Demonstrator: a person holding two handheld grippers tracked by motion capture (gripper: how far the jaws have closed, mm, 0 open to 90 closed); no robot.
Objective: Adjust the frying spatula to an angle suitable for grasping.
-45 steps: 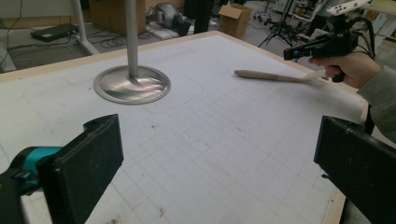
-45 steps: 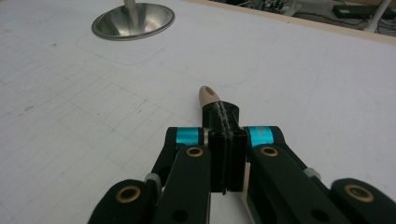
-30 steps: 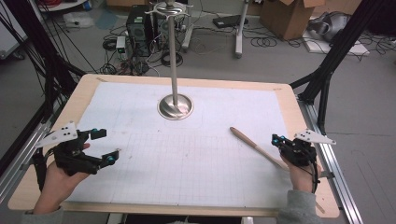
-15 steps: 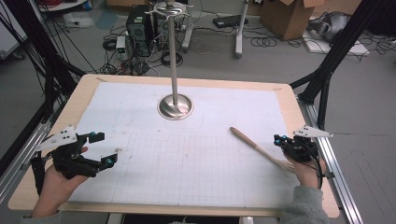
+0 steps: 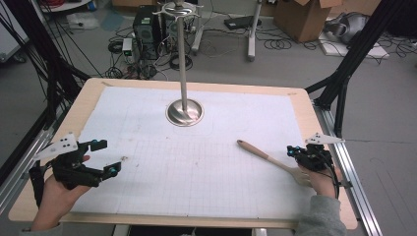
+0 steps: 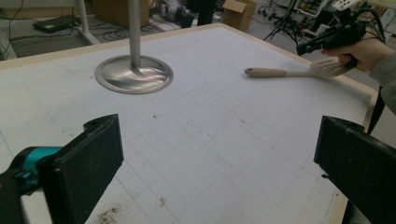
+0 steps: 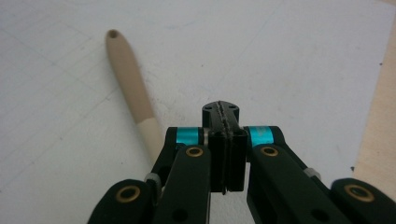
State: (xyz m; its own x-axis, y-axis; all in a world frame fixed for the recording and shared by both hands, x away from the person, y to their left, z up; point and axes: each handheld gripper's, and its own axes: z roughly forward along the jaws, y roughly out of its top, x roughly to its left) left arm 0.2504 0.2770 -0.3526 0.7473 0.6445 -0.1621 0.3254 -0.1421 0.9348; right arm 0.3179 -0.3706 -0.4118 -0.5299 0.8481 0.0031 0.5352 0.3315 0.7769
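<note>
A pale wooden utensil (image 5: pixel 268 157) with a slotted head lies flat at the table's right side, its handle pointing toward the middle. My right gripper (image 5: pixel 293 152) hovers just beside and above the head end, jaws pressed together with nothing between them. In the right gripper view the shut gripper (image 7: pixel 223 114) sits right of the utensil's handle (image 7: pixel 128 86). My left gripper (image 5: pixel 106 157) rests low near the front left, jaws wide apart and empty. From the left gripper view, the open gripper (image 6: pixel 219 163) faces the utensil (image 6: pixel 280 72) and the right gripper (image 6: pixel 322 39).
A metal stand with a round base (image 5: pixel 185 112) and a tall pole (image 5: pixel 182 54) rises at the table's back centre; its base (image 6: pixel 133 74) also shows in the left gripper view. White gridded paper (image 5: pixel 196 172) covers the wooden tabletop (image 5: pixel 319 142). Cables and boxes lie on the floor beyond.
Both hands have only drifted slightly. The left gripper stays open, the right stays shut, and the utensil lies about where it was.
</note>
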